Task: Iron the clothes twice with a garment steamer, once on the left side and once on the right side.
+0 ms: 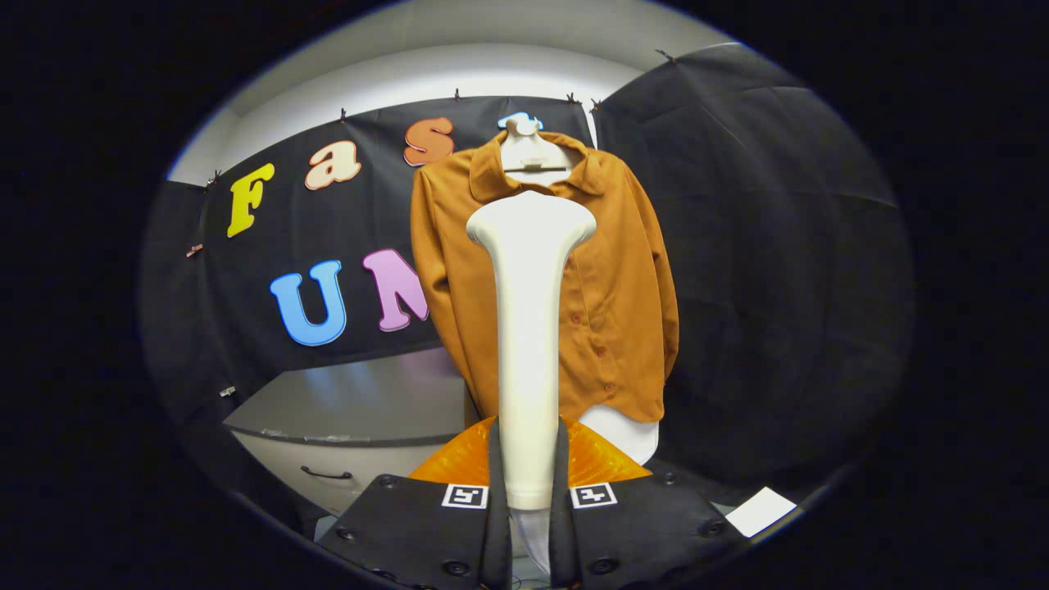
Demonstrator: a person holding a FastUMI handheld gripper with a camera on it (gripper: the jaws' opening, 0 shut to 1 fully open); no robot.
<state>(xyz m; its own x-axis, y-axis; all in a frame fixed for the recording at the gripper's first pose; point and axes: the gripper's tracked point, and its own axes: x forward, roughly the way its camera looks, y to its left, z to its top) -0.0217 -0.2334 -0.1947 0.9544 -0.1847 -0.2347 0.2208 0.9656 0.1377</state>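
Steamer held up before the hanging shirt.
The tongs (529,492) pinch the steamer (529,328) by its handle, both fingers pressed on it; its wide head stands upright at the chest of the shirt (623,279), which hangs buttoned on a mannequin (531,152) beyond the fingers, against the booth wall.

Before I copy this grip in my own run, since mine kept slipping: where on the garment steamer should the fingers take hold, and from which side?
Grip the garment steamer low on its straight handle, coming from below with a finger on each flank. The shaft is narrow and even there, while the top flares into a wide head facing the orange shirt. The gripper is shut on it just so.
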